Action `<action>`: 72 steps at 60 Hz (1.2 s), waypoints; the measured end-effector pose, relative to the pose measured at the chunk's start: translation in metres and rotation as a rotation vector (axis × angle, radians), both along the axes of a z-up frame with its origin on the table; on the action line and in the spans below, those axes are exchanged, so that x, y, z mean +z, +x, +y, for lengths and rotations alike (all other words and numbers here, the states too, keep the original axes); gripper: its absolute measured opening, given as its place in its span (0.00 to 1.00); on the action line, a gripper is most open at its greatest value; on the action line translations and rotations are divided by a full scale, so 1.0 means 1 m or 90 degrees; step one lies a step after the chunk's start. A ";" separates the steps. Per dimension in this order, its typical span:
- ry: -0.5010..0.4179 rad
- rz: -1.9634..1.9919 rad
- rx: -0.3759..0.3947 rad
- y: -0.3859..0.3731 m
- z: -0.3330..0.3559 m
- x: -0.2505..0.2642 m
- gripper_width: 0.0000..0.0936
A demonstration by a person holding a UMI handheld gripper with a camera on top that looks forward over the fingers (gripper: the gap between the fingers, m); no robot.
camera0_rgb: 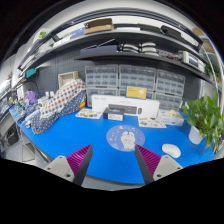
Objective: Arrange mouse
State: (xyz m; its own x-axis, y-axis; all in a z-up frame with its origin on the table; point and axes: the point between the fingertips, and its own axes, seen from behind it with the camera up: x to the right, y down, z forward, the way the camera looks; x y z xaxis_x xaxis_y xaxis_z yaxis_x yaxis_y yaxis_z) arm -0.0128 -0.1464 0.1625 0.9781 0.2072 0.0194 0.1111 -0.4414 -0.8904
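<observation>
A white mouse (172,151) lies on the blue table cover (70,135), to the right beyond my right finger. A round light-blue mouse pad (124,138) with a white figure on it lies on the cover, ahead of and between my fingers. My gripper (113,160) is open and empty, held above the table's near edge, its two fingers (78,160) with magenta pads wide apart. Nothing stands between them.
A green potted plant (207,120) stands at the right. A white box (118,103) and small-parts drawer cabinets (120,80) stand at the back. A patterned cloth-covered object (55,105) sits at the left. Shelves (120,45) with boxes hang above.
</observation>
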 end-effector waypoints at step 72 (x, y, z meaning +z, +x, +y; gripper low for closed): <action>-0.109 -0.083 -0.163 0.309 0.162 -0.159 0.90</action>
State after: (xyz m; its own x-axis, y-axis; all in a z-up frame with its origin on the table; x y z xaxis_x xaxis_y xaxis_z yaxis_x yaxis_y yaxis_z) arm 0.2960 0.0159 0.0038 0.9903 -0.0343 0.1344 0.0856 -0.6114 -0.7867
